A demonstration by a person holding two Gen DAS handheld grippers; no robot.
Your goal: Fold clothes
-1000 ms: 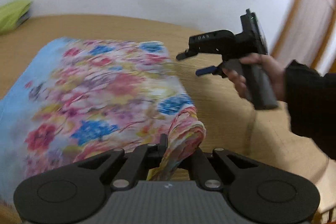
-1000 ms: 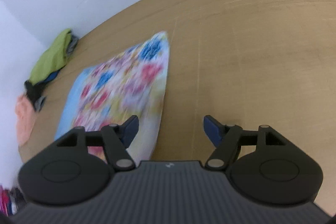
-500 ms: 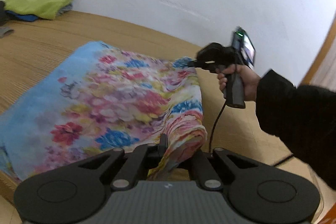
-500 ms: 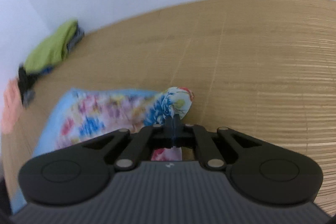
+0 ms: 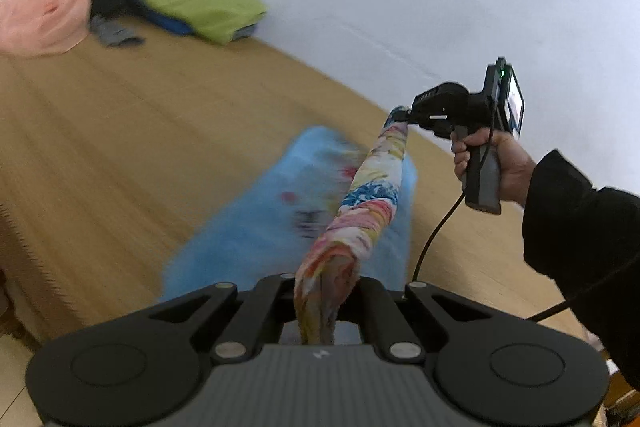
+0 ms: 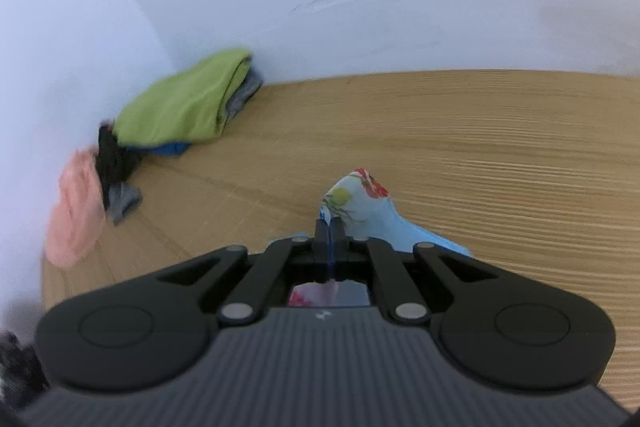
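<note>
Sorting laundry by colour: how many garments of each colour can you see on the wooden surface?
Floral blue: 1
Green: 1
Pink: 1
Black: 1
Grey: 1
Plain blue, under the green: 1
Total: 6, though the blurred pile may hide more.

You have the floral garment [image 5: 362, 211] w/ blue reverse lifted off the wooden surface [image 5: 120, 155], top edge stretched taut, remainder hanging, approx. half-folded; blur limits detail.

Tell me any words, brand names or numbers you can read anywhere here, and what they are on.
No readable words or numbers.
Left gripper body: a small pale mark, no letters legible.
Right gripper body: the same small mark, illegible.
Right gripper's lit screen: too small and bright to read.
</note>
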